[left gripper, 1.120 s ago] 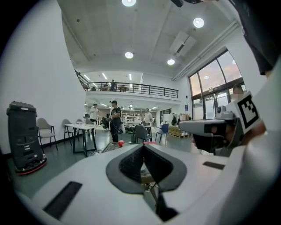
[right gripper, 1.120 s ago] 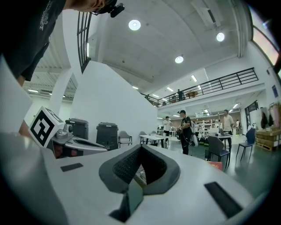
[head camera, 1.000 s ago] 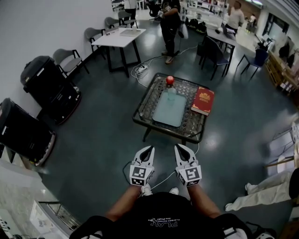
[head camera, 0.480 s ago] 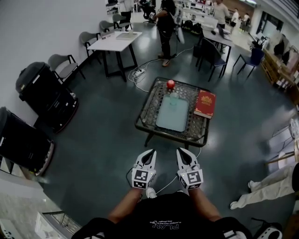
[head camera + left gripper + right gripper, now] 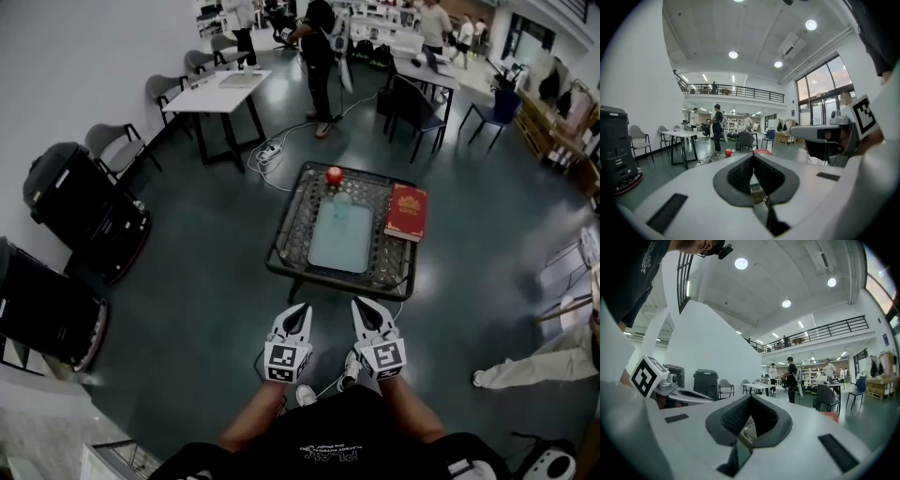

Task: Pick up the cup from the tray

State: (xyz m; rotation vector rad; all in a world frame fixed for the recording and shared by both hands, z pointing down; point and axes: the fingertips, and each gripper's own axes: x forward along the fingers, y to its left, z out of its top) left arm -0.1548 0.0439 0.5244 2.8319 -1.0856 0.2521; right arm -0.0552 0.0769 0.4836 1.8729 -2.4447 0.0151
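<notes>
Pale, translucent cup (image 5: 342, 204) stands at the far end of the tray (image 5: 339, 248) on the low counter (image 5: 292, 225), well apart from me. Left gripper (image 5: 300, 309) and right gripper (image 5: 362, 306): jaws closed, empty. I judge this the approach; next I must draw near and open one pair.

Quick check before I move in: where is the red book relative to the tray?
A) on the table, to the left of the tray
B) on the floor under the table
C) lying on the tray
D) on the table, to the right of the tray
D: the head view shows the red book lying on the table just right of the tray, clear of the cup.
</notes>
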